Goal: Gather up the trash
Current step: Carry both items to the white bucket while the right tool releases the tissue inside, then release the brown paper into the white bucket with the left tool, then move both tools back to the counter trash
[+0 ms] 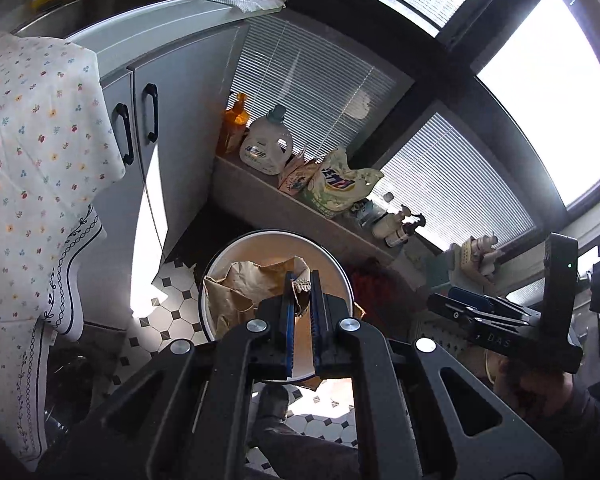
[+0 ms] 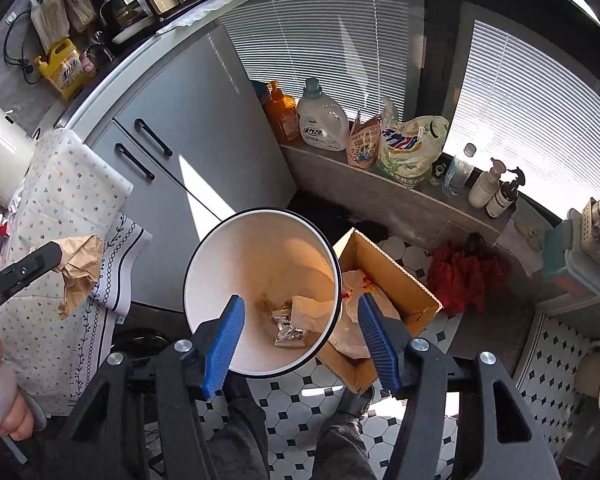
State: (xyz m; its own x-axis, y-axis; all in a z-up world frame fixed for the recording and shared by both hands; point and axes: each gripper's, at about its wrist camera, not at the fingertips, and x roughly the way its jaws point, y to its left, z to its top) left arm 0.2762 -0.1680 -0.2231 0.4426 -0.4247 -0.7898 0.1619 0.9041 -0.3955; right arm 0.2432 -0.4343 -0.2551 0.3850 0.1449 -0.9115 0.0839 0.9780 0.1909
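Note:
A white round bin [image 2: 204, 248] stands on the tiled floor, with a silver wrapper [image 2: 288, 326] and white paper at its bottom. My right gripper [image 2: 300, 340] hangs over its near rim, blue pads wide apart and nothing between them. My left gripper [image 1: 302, 296] is shut on a crumpled brown paper bag [image 1: 240, 288], and from its own view the bag hangs in front of the bin [image 1: 342, 276]. In the right wrist view the left gripper [image 2: 54, 254] holds that bag [image 2: 80, 268] left of the bin. The right gripper [image 1: 464, 300] shows side-on at the right.
An open cardboard box [image 2: 396, 276] with scraps sits against the bin's right side. A floral cloth [image 2: 68, 192] drapes a surface on the left, with grey cabinet doors [image 2: 204, 128] behind. Detergent bottles line a ledge [image 2: 380, 196]. A red cloth [image 2: 460, 272] lies on the floor. The person's legs [image 2: 240, 432] are below.

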